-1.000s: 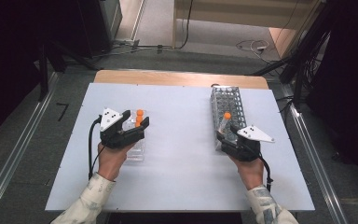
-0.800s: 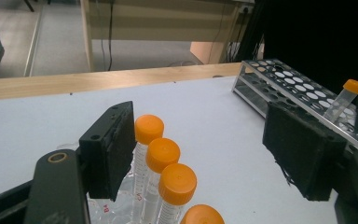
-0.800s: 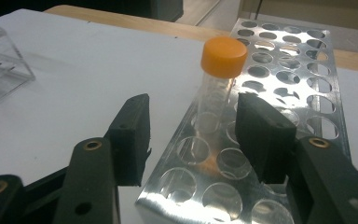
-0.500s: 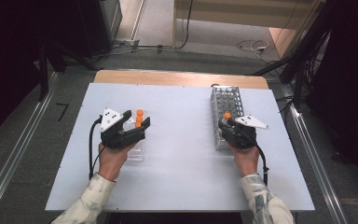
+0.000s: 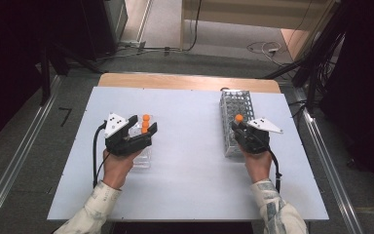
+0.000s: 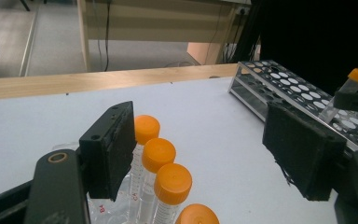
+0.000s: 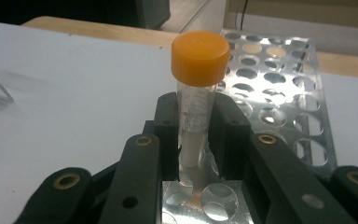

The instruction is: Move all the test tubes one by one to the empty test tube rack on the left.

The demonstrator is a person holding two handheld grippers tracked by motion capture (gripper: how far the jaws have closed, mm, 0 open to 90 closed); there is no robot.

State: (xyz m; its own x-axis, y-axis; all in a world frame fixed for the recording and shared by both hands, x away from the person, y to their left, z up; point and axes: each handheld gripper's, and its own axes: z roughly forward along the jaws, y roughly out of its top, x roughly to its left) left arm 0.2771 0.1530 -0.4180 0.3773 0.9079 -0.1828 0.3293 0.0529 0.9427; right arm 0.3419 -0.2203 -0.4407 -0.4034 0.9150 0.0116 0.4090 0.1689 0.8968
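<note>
Nearest to us, at the near end of the metal rack (image 5: 234,122) by the right edge of the worktop (image 5: 190,185), our right gripper (image 5: 246,134) has its jaws closed on a clear tube with an orange cap (image 7: 199,58). They have just been closing, and in the right gripper view the tube now stands upright between the pads, gripped below the cap, its lower end apparently in a hole at the rack's near edge. A second ago the jaws stood wide around it; now they pinch it. We judge that the tube is seated in a hole, or about to be, though we cannot tell how deep it sits.

On the left side of the worktop, our left gripper (image 5: 135,139) waits over a clear holder (image 5: 141,158) with a row of orange-capped tubes (image 6: 161,161). Its jaws stand partly open and hold nothing: one pad is just beside the nearest caps, the other well apart from them. This hand has kept its place.

Farther off, the rack stretches toward the far edge of the worktop with its holes mostly empty, so most of the transfer looks undone. Beyond that a wooden strip (image 5: 185,80) borders the far edge.
</note>
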